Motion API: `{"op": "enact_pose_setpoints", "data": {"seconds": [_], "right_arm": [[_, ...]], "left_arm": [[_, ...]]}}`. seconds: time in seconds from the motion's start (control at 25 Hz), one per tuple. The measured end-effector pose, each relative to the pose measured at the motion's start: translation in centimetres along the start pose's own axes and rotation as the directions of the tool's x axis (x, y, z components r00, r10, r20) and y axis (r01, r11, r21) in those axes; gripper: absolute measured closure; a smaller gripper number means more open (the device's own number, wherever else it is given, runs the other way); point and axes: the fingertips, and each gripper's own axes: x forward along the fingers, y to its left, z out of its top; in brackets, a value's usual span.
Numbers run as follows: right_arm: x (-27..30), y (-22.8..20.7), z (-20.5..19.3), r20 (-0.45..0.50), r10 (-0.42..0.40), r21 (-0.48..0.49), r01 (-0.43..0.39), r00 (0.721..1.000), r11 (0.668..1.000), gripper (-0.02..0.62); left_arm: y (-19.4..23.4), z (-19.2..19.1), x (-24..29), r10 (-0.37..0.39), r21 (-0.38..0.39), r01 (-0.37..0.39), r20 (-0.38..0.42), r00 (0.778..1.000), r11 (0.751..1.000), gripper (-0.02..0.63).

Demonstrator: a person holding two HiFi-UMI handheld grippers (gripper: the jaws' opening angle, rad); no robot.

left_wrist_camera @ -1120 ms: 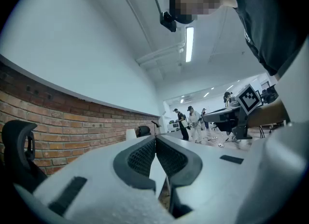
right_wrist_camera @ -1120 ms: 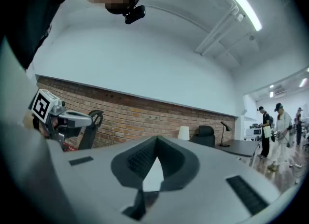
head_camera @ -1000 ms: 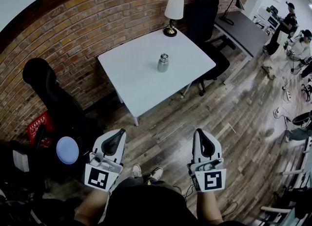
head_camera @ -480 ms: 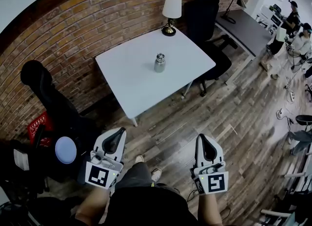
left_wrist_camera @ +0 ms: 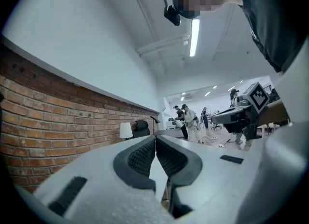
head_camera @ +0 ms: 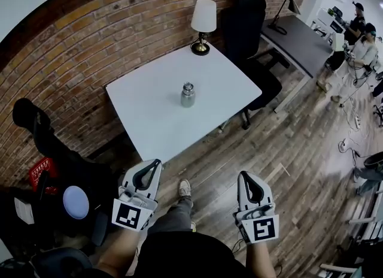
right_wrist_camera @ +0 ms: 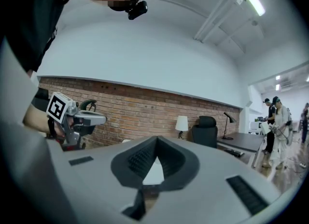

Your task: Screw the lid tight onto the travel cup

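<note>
The small shiny metal travel cup (head_camera: 188,94), lid on top, stands near the middle of the square white table (head_camera: 149,115). A lamp with a white shade (head_camera: 203,22) sits at the far corner. We hold our left gripper (head_camera: 157,164) and right gripper (head_camera: 246,176) low over the brown wooden floor (head_camera: 287,151), well apart from the table. Both are pinched together with nothing inside.

The room is looked down on steeply from the head view, with the white surface (head_camera: 155,109) held mid-frame and well off. The left gripper view is taken from just behind the left hand-held gripper (left_wrist_camera: 155,138) and the right gripper view from behind the right hand-held gripper (right_wrist_camera: 155,140), both faced level across the room. The brick wall (head_camera: 90,37), lamp (head_camera: 203,19) and black chair (head_camera: 242,16) are shared by all three.
</note>
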Motion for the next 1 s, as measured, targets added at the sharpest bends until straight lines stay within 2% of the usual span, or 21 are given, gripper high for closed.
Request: {"op": "enact_pose_setpoints", "data": {"seconds": [0.16, 0.48, 0.72, 1.0], "right_arm": [[5.8, -3.0, 0.2, -0.02, 0.031, -0.028, -0.032, 0.999, 0.999, 0.581], [16.8, -4.9, 1.3, -0.049, 0.104, -0.045, -0.106, 0.993, 0.993, 0.581], [21.2, -4.7, 1.3, -0.067, 0.15, -0.035, -0.152, 0.986, 0.988, 0.581], [25.4, -5.9, 1.2, -0.064, 0.214, -0.03, -0.217, 0.975, 0.976, 0.581]], "left_arm": [[2.9, -0.4, 5.4, 0.019, -0.034, -0.019, 0.002, 1.0, 0.999, 0.578], [9.1, -2.5, 14.1, 0.009, -0.103, -0.013, -0.047, 0.999, 0.995, 0.578], [12.1, -2.5, 16.4, 0.023, -0.108, -0.028, -0.047, 0.999, 0.994, 0.578], [13.3, -3.7, 18.5, 0.07, -0.122, -0.079, -0.078, 0.994, 0.989, 0.578]]}}
